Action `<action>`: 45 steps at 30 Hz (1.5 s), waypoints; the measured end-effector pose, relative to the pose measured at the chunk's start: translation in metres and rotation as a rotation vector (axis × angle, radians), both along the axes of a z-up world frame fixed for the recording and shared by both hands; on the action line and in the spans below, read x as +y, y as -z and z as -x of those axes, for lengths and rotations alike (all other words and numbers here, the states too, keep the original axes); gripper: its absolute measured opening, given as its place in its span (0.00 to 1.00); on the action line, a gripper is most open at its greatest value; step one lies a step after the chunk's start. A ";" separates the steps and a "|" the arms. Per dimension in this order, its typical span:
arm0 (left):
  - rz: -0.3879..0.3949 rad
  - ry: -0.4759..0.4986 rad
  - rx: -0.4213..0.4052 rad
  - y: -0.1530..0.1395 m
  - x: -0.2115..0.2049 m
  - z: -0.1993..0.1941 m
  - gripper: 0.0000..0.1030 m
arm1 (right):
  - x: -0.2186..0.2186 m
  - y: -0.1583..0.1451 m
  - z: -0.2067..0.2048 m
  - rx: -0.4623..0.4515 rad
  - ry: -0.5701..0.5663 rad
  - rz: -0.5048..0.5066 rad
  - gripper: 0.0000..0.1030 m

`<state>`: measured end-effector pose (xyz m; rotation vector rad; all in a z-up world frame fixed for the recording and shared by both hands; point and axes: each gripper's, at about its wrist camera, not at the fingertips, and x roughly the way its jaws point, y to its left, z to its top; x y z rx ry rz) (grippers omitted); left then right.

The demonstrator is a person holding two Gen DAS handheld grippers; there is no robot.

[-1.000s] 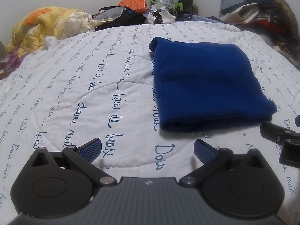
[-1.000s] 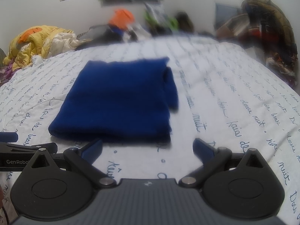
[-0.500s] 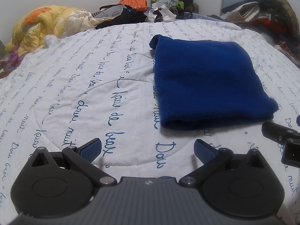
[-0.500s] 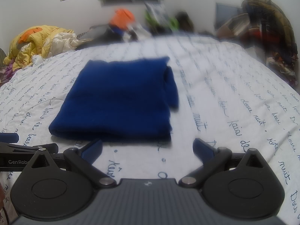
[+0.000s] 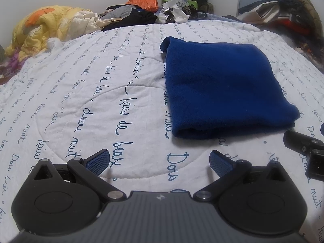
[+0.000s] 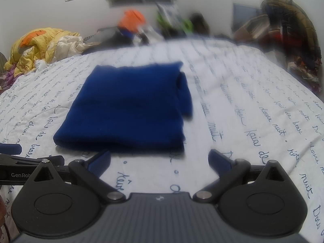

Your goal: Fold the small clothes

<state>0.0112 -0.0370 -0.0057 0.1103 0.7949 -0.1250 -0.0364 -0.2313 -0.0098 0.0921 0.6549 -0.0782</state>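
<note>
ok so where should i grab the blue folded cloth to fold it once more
Judging by its pose, take the blue cloth at its near corners, where the rounded fold edge faces both open grippers: left gripper from the near left, right gripper from the near right. The far corner looks bunched.

- Seen from the left tool [image 5: 158, 163], the folded blue cloth [image 5: 224, 89] sits slightly lower and nearer than a second ago.
- From the right tool [image 6: 159, 161], the cloth [image 6: 129, 109] has drawn slightly closer too.
</note>
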 end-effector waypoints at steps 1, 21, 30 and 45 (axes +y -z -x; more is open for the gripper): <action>0.000 0.000 0.000 0.000 0.000 0.000 1.00 | 0.000 0.000 0.000 -0.001 0.000 -0.001 1.00; -0.001 -0.006 0.004 -0.001 0.000 0.000 1.00 | 0.001 -0.003 0.003 -0.009 -0.022 -0.006 1.00; 0.002 -0.007 0.005 0.002 0.001 0.000 1.00 | 0.001 -0.002 0.003 -0.010 -0.035 0.001 1.00; 0.000 -0.006 0.005 0.001 0.000 0.000 1.00 | 0.002 -0.002 0.004 -0.017 -0.044 0.022 1.00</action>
